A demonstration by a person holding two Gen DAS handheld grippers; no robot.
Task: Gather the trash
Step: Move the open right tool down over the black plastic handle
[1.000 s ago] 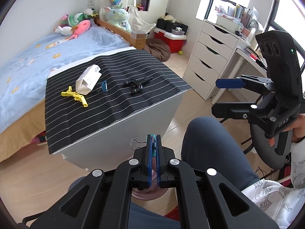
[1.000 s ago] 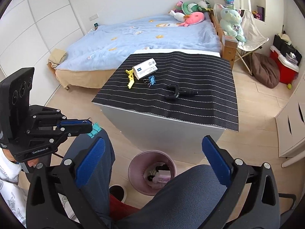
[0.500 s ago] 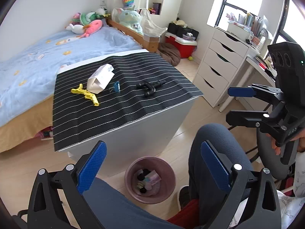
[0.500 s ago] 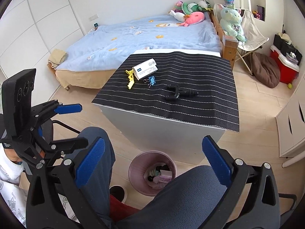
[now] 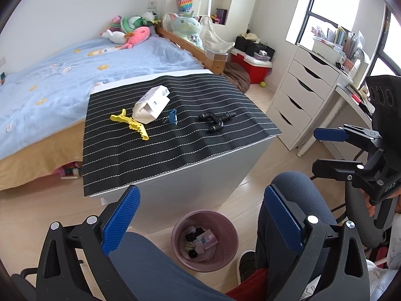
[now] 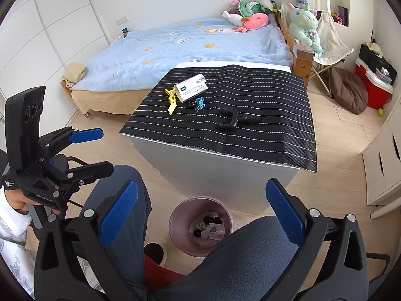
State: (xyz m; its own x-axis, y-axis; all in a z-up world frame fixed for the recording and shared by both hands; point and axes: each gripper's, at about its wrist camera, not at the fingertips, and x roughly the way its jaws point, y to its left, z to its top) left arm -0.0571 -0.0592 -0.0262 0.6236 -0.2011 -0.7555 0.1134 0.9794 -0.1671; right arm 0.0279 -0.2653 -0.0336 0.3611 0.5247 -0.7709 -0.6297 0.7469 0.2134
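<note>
A white carton [image 5: 151, 102] [image 6: 191, 87], a yellow clip [image 5: 130, 124] [image 6: 171, 99], a blue binder clip [image 5: 172, 116] [image 6: 199, 102] and a black Y-shaped tool [image 5: 215, 120] [image 6: 234, 119] lie on a black striped mat [image 5: 163, 148] [image 6: 263, 130] on a white cabinet. A pink bin [image 5: 225, 223] [image 6: 175, 215] with trash in it stands on the floor below. My left gripper [image 5: 200, 223] [image 6: 86, 150] is open and empty above the bin. My right gripper [image 6: 198, 213] [image 5: 325, 150] is open and empty, held off the cabinet's front.
The person's knees in blue trousers [image 5: 295, 195] [image 6: 120, 183] flank the bin. A bed [image 5: 50, 75] lies behind the cabinet. A white drawer unit [image 5: 300, 95] stands to the right, a red cooler [image 5: 253, 67] and a brown cushion [image 6: 348, 90] behind.
My left gripper was shut on a small binder clip over the bin one second ago; it opened and is now empty, and has risen. My right gripper stayed open and hardly moved.
</note>
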